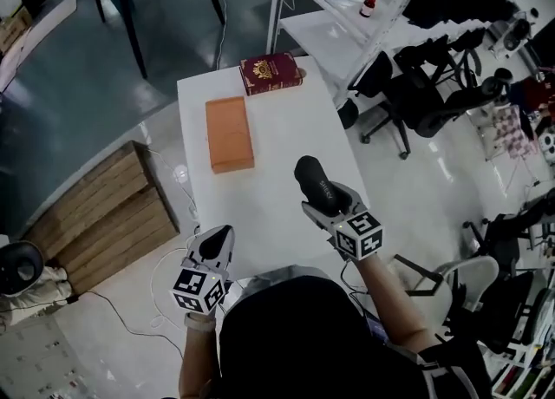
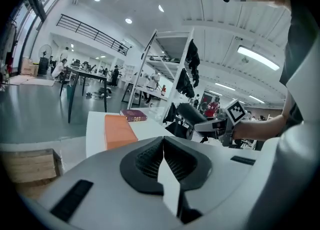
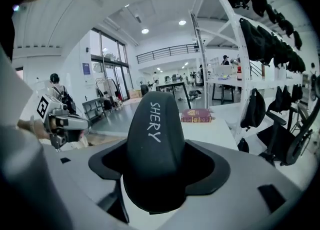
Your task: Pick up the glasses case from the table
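Right gripper [image 1: 323,202] pinches black rounded glasses case [image 1: 312,180] above white table [image 1: 286,128]; lift seemingly made, next: keep grip steady.

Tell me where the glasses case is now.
In the head view the glasses case is clamped in the right gripper over the near right part of the white table, the orange box farther left.

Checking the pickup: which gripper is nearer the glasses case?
Right. The right gripper is shut on the glasses case. The left gripper is shut and empty by the near left edge of the table, apart from the case.
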The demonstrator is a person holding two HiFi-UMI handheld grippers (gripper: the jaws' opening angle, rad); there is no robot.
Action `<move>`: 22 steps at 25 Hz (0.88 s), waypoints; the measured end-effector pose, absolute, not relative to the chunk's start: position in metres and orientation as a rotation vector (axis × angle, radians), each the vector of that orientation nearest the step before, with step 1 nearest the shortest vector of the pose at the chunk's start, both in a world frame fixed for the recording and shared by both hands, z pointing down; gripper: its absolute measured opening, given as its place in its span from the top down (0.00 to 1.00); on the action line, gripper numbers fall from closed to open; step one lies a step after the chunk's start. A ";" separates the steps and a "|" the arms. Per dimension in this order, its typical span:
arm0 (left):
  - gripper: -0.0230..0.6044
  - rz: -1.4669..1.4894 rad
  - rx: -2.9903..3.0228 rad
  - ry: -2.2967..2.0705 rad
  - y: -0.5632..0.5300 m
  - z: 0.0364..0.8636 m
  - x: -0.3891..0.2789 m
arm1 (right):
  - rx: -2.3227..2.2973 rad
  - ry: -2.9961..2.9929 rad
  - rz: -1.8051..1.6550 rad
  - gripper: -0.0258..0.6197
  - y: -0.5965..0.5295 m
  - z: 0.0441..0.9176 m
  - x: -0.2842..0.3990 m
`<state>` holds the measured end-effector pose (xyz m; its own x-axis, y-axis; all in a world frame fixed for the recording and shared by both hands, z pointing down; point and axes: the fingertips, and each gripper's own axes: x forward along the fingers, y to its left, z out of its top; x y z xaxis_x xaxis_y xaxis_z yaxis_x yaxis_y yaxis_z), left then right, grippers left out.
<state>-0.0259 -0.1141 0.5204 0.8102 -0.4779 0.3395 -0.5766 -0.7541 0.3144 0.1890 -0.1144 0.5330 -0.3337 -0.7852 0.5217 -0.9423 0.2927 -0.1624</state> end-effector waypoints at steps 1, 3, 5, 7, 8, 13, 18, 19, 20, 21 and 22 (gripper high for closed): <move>0.93 0.335 2.600 -0.773 -0.114 0.519 -0.023 | 1.579 -2.240 0.641 0.40 -0.109 0.526 0.188; 0.93 0.336 2.622 -0.736 -0.114 0.516 -0.016 | 1.618 -2.256 0.641 0.40 -0.099 0.515 0.188; 0.93 0.336 2.641 -0.702 -0.114 0.513 -0.010 | 1.653 -2.264 0.630 0.40 -0.089 0.506 0.188; 0.93 0.334 2.658 -0.671 -0.113 0.510 -0.004 | 1.681 -2.266 0.605 0.40 -0.079 0.499 0.187; 0.93 0.332 2.667 -0.654 -0.112 0.509 -0.001 | 1.691 -2.264 0.588 0.40 -0.074 0.496 0.186; 0.93 0.329 2.708 -0.556 -0.109 0.503 0.018 | 1.723 -2.262 0.530 0.40 -0.055 0.483 0.178; 0.93 0.322 2.741 -0.491 -0.105 0.496 0.030 | 1.752 -2.273 0.482 0.40 -0.040 0.471 0.169; 0.93 0.321 2.746 -0.481 -0.105 0.495 0.032 | 1.757 -2.275 0.474 0.40 -0.037 0.469 0.169; 0.93 0.320 2.750 -0.471 -0.104 0.494 0.034 | 1.761 -2.276 0.467 0.40 -0.035 0.468 0.168; 0.93 0.320 2.755 -0.462 -0.104 0.494 0.036 | 1.766 -2.274 0.461 0.40 -0.032 0.467 0.168; 0.93 0.319 2.758 -0.454 -0.103 0.493 0.038 | 1.771 -2.271 0.456 0.40 -0.029 0.466 0.168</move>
<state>0.0381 -0.1029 0.4931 0.9243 -0.2714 0.2685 -0.3445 -0.8961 0.2800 0.1684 -0.0290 0.4664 -0.2460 -0.8991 0.3620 -0.9692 0.2231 -0.1045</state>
